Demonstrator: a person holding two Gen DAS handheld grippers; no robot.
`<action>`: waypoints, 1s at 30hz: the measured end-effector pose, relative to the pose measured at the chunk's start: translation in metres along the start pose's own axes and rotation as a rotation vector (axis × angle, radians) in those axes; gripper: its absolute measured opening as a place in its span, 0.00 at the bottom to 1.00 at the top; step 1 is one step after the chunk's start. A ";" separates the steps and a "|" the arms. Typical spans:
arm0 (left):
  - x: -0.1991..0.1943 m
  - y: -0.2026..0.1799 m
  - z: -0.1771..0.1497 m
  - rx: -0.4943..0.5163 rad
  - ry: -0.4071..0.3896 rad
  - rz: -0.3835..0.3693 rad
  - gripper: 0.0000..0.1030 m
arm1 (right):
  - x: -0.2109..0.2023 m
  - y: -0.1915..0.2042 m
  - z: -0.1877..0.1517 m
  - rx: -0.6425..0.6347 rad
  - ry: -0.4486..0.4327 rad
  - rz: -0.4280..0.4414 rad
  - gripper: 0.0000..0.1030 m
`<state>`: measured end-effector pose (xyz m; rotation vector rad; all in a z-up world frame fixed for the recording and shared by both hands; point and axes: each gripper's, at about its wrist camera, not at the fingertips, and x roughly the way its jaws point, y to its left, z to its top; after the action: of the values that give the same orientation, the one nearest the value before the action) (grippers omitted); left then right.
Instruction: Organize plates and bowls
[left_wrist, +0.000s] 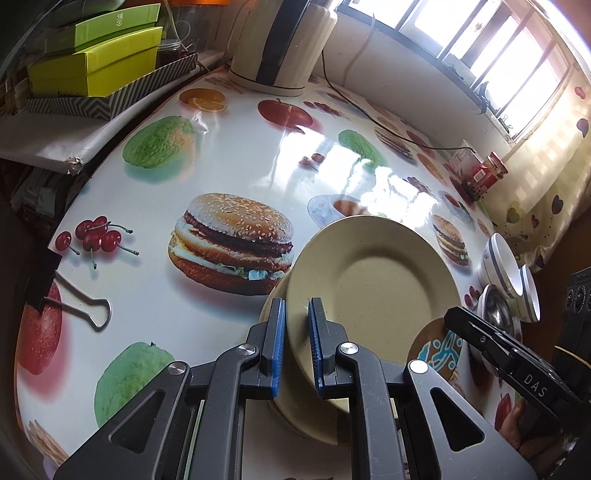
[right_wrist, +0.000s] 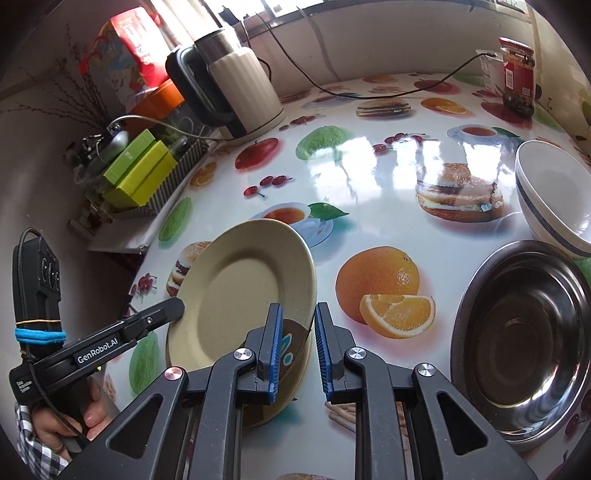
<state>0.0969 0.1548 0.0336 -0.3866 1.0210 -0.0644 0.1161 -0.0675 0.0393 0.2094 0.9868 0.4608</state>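
On the glossy food-print tablecloth, a round cream plate sits tilted, its far rim raised toward 12 o'clock and its near edge low, leaning on a brown patterned dish beneath it. From the left wrist view the same plate faces up and to the right, with another cream plate's rim showing under its 9 o'clock side; the brown dish peeks out at 4 o'clock.

The left gripper has its blue pads on either side of the plate's near rim, narrowly parted; whether they actually pinch it cannot be told. The right gripper stands partly open, holding nothing, its left pad just before the brown dish.

At 3 o'clock in the right view rests an empty stainless steel bowl, and beyond it at 2 o'clock two nested white bowls with blue bands, the inner one empty. A cream ribbed electric kettle stands at 11 o'clock, a red-labelled jar at 1 o'clock.
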 end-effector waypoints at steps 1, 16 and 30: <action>-0.001 0.000 -0.001 0.001 -0.002 0.000 0.13 | 0.000 0.001 0.000 -0.002 0.001 -0.001 0.17; -0.009 0.007 -0.011 0.014 -0.008 0.021 0.13 | 0.005 0.005 -0.014 -0.017 0.022 -0.002 0.17; -0.011 0.005 -0.016 0.022 -0.007 0.036 0.13 | 0.004 0.008 -0.017 -0.025 0.021 -0.004 0.17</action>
<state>0.0773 0.1575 0.0340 -0.3482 1.0191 -0.0412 0.1013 -0.0594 0.0294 0.1807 1.0012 0.4723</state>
